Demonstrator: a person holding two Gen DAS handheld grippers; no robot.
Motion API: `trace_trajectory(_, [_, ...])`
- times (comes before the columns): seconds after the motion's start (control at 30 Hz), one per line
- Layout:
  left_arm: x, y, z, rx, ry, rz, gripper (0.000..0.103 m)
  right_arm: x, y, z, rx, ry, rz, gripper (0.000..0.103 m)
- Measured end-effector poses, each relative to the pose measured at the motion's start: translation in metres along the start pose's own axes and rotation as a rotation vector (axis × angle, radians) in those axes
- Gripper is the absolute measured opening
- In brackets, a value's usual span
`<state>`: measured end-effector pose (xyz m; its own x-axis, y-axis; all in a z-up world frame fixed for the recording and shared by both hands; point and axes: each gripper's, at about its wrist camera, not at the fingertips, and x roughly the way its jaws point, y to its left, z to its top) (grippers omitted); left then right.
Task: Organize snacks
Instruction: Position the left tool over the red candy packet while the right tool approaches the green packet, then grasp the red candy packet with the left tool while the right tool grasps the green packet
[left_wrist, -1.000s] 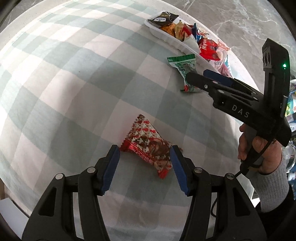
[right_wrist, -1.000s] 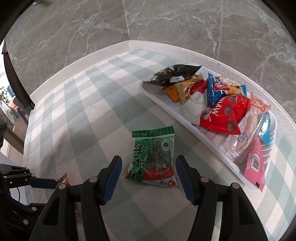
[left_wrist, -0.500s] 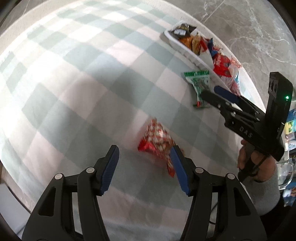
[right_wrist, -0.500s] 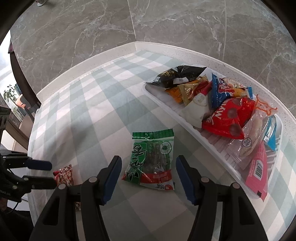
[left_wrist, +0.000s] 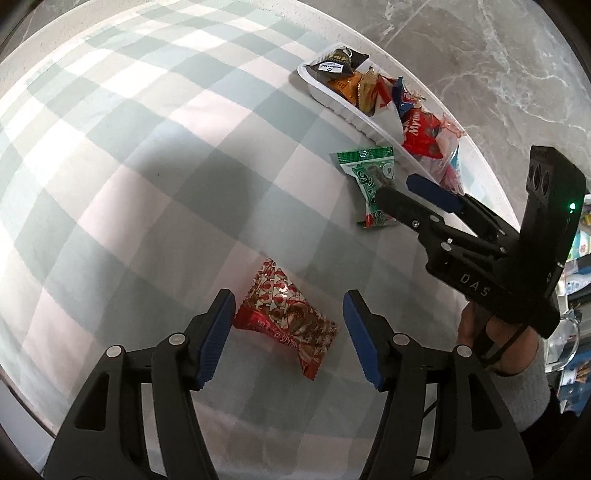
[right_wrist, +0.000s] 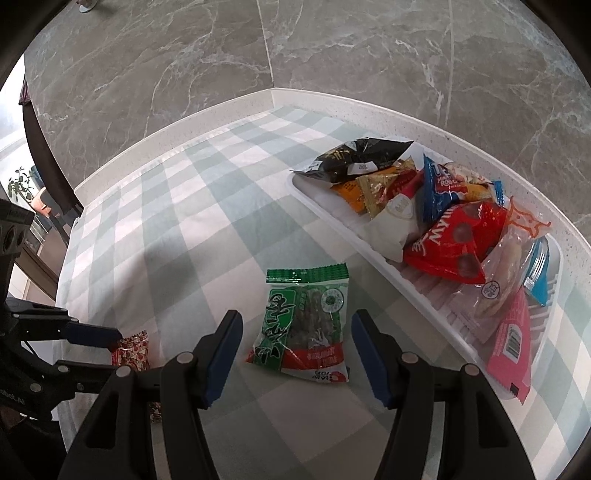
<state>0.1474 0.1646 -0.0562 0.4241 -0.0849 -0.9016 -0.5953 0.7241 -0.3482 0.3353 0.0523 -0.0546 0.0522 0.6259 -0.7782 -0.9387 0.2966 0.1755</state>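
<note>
A red, patterned candy packet (left_wrist: 291, 325) lies on the checked tablecloth between the fingers of my left gripper (left_wrist: 288, 301). Its jaws are opening and the blue pads do not press on the packet. A green snack packet (right_wrist: 306, 321) lies flat on the cloth between the fingers of my right gripper (right_wrist: 297, 325), which is open and clear of it. The left wrist view shows the right gripper (left_wrist: 399, 188) over the green packet (left_wrist: 369, 177), held by a hand in a grey sleeve. A white tray (right_wrist: 325, 210) beyond holds several snack packets.
The tray (left_wrist: 332, 99) runs along the table's far right edge, with grey marble floor (right_wrist: 184, 74) past it. The left gripper (right_wrist: 118, 352) shows at the left of the right wrist view. A glass mug (left_wrist: 565, 343) stands at the far right.
The left gripper's jaws have widened a little, and the red packet now sits more between its fingers. The right gripper and the green packet have stayed put.
</note>
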Motion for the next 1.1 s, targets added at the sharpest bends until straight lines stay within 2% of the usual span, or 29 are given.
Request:
trace_trajectory(0.17, [-0.002, 0.007, -0.01, -0.033, 0.056, 0.008, 0.059, -0.002, -0.002, -0.001, 0.005, -0.006, -0.004, 0.068])
trace_trajectory(0.33, [0.001, 0.0, -0.016, -0.014, 0.073, -0.019, 0.059, -0.001, -0.002, -0.002, 0.009, -0.002, -0.001, 0.068])
trace_trajectory(0.5, [0.005, -0.007, -0.006, 0.012, 0.019, -0.024, 0.059, 0.0, -0.002, -0.003, 0.008, -0.002, -0.002, 0.068])
trace_trajectory(0.7, [0.011, -0.013, 0.007, 0.055, 0.008, 0.023, 0.059, 0.002, -0.003, -0.002, 0.007, 0.008, 0.0, 0.069])
trace_trajectory(0.9, [0.022, -0.018, 0.0, 0.096, 0.031, 0.071, 0.059, 0.008, -0.005, -0.004, 0.01, 0.026, -0.009, 0.069])
trace_trajectory(1.1, [0.025, -0.025, -0.005, 0.146, 0.0, 0.121, 0.059, 0.015, -0.007, -0.006, 0.012, 0.048, -0.024, 0.069])
